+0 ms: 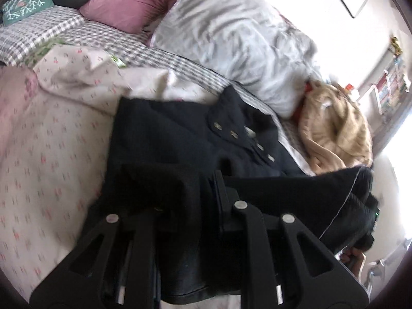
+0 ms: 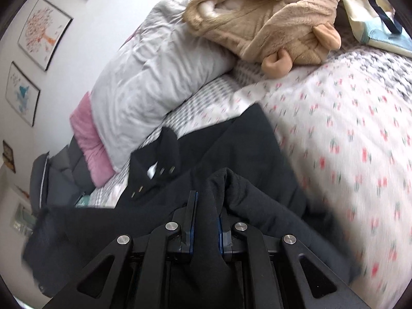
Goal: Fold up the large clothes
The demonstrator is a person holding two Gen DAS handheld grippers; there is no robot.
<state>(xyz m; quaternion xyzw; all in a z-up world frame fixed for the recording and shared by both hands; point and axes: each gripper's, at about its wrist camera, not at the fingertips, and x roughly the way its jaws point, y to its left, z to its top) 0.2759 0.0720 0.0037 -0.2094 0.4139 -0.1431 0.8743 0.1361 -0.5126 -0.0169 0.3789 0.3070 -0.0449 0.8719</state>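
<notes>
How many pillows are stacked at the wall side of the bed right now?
2: a grey pillow on top and a pink pillow tucked beneath it, both just beyond the black coat. More may be hidden behind them.

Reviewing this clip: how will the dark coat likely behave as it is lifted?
Likely floppy: the dark coat bunches into folds where the right gripper pinches it. Probably fairly heavy, since the cloth looks thick. Free ends should sag from the left gripper.

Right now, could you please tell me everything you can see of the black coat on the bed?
The black coat is thick and wool-like, with a collar flap and a row of small metallic buttons. It lies partly spread on the floral bedspread, its near edge lifted and bunched. The left tongs and right tongs each pinch a fold of it. The beige robe lies apart from it.
</notes>
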